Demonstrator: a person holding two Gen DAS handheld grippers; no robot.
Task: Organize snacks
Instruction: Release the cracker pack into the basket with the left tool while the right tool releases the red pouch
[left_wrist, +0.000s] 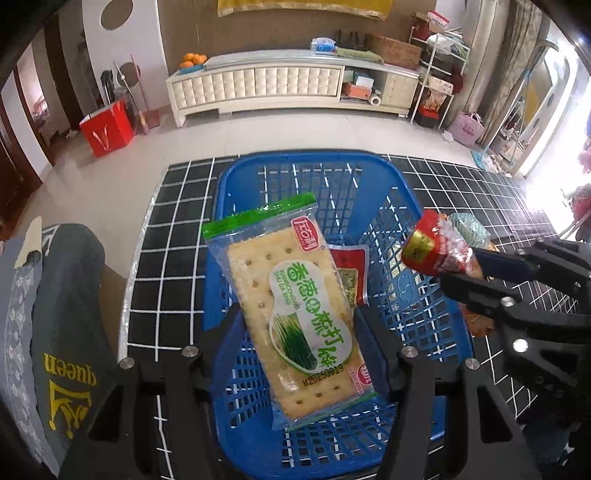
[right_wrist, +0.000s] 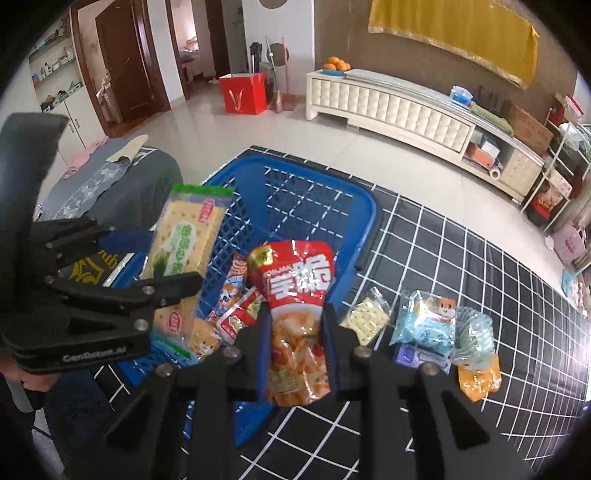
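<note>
My left gripper (left_wrist: 295, 317) is shut on a green-and-clear cracker packet (left_wrist: 291, 302), held above the blue plastic basket (left_wrist: 391, 177). In the right wrist view that cracker packet (right_wrist: 184, 251) shows at the left, over the basket (right_wrist: 354, 206). My right gripper (right_wrist: 295, 317) is shut on a red snack bag (right_wrist: 295, 295) with orange pieces, at the basket's right rim. The left wrist view shows this red bag (left_wrist: 432, 254) from its end, in the right gripper (left_wrist: 476, 273). Several small packets (right_wrist: 236, 299) lie in the basket.
On the black grid tablecloth (right_wrist: 461, 258) right of the basket lie a small cracker pack (right_wrist: 365, 317), light blue packets (right_wrist: 424, 328) and an orange packet (right_wrist: 478, 380). A grey garment (left_wrist: 70, 306) lies left of the basket. A white cabinet (left_wrist: 280, 85) stands behind.
</note>
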